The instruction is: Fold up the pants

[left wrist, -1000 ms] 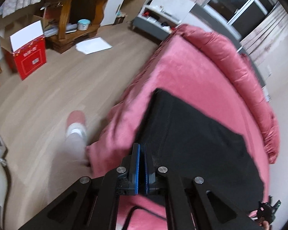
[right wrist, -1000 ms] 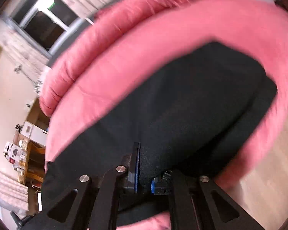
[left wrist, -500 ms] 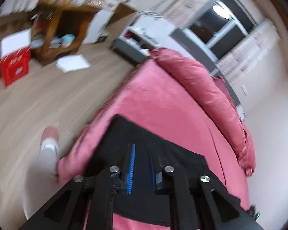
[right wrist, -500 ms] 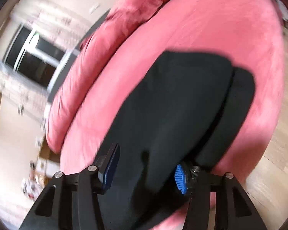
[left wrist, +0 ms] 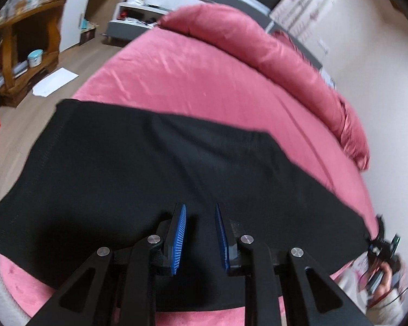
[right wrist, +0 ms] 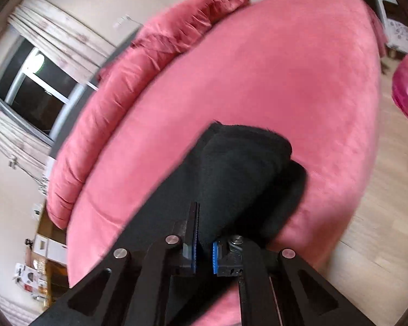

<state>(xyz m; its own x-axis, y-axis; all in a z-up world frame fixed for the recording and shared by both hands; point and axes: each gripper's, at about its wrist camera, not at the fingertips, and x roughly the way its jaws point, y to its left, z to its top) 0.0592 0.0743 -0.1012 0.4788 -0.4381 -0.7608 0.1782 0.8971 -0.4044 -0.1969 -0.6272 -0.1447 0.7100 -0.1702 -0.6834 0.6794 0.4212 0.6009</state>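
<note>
The right gripper (right wrist: 203, 240) pinches a raised fold of the black knit pants (left wrist: 155, 179), which lie spread across the near edge of the round pink velvet bed (left wrist: 204, 81), while the left gripper (left wrist: 200, 233) hovers low over the cloth with its blue pads spread and nothing between them. To fold cleanly, the left should probably bite the matching edge before both lift together, keeping the layers aligned. Both tools point forward and downward across the bed.

A home bedroom — round pink bed (left wrist: 204, 81), curtained window (right wrist: 38, 89), wooden shelf unit (left wrist: 21, 43) on wood flooring (right wrist: 380, 217).
</note>
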